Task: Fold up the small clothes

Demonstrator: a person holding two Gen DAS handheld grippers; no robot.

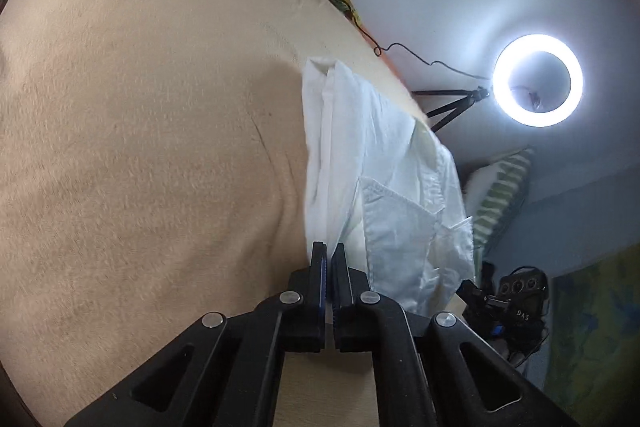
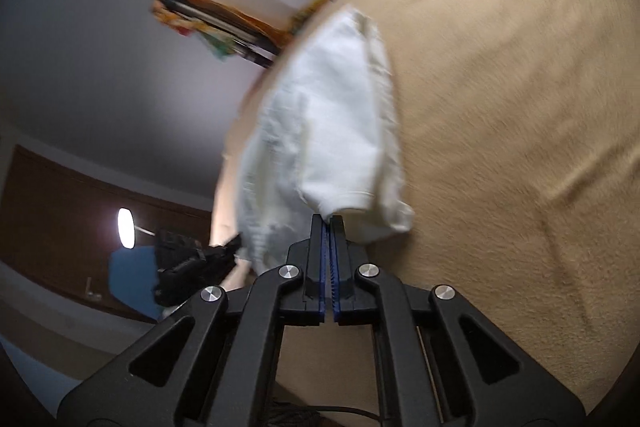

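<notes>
A small white garment [image 1: 372,179] with a stitched pocket is held up over a beige plush surface [image 1: 140,147]. My left gripper [image 1: 329,247] is shut on its lower edge, the cloth pinched between the black and blue fingers. In the right wrist view the same white garment [image 2: 320,147] hangs blurred, and my right gripper [image 2: 329,219] is shut on a hemmed corner of it. The other gripper [image 2: 188,263] shows at the left, touching the cloth's far edge. The garment's far end rests on or near the beige surface.
A lit ring light [image 1: 538,79] on a black tripod stands past the surface's edge. A striped cushion [image 1: 504,187] and dark gear [image 1: 516,299] lie at the right. An orange-edged shelf with clutter [image 2: 216,23] hangs on the wall.
</notes>
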